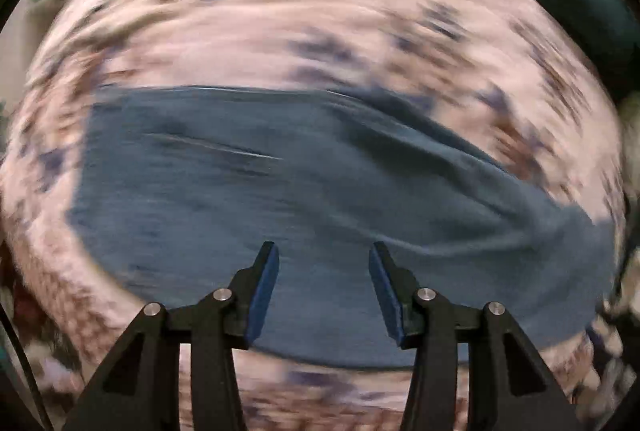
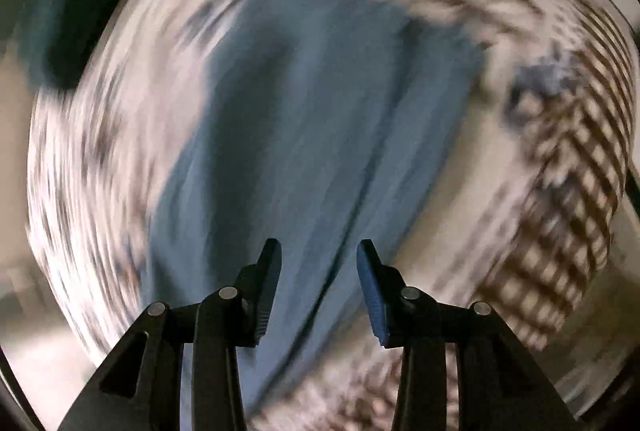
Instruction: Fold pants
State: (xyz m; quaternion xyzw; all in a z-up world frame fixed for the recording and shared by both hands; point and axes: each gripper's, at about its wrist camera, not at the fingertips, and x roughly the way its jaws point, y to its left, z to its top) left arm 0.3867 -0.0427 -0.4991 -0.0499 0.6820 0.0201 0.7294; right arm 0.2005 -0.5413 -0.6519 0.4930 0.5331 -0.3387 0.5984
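One blue pants [image 1: 280, 199] layer, creased.

The pants [image 1: 280, 199] I see are plain dusty blue, without any pattern. The cloth [image 1: 280, 11] under them is pale pink-white with dark blue and brown blotches, and one part [image 2: 568, 191] has brown checks. My left hand-held gripper [image 1: 324, 251] is black with blue pads [image 1: 262, 295].

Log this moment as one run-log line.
left gripper: open, empty | right gripper: open, empty | blue pants: on patterned cloth | views: motion-blurred
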